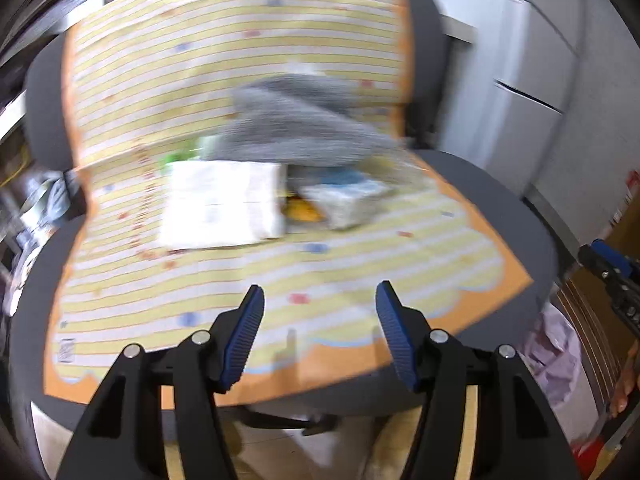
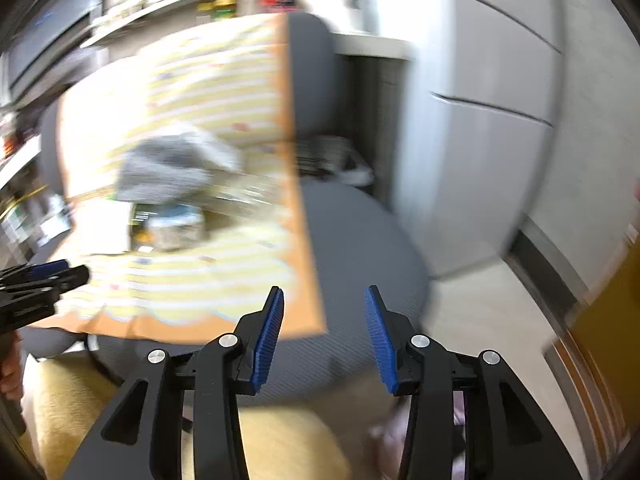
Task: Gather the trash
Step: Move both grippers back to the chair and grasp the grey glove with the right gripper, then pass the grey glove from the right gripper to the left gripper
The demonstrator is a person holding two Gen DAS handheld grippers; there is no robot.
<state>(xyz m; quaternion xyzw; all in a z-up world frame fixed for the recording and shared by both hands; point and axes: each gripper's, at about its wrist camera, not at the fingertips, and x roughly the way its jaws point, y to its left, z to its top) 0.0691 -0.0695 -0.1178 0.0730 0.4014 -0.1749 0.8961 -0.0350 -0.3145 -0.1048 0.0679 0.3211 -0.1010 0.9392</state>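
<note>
Grey chair (image 1: 500, 216) holds white paper (image 1: 222, 204), wrappers (image 1: 344, 200).

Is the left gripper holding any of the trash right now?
No, the left gripper stands open with nothing between its blue pads, short of the white paper on the striped mat.

A mat (image 1: 240, 60) striped yellow and white, edged in orange with small red and blue spots, covers the dark grey chair (image 1: 500, 208). On the mat lie a grey cloth (image 1: 296, 120), a white paper packet (image 1: 222, 204), a pale wrapper with blue print (image 1: 348, 196) and something orange-yellow (image 1: 302, 211) between those two. Right of the chair hangs a pale pink bag (image 1: 556, 352). Both grippers are black with blue ribbed pads (image 1: 244, 336).
</note>
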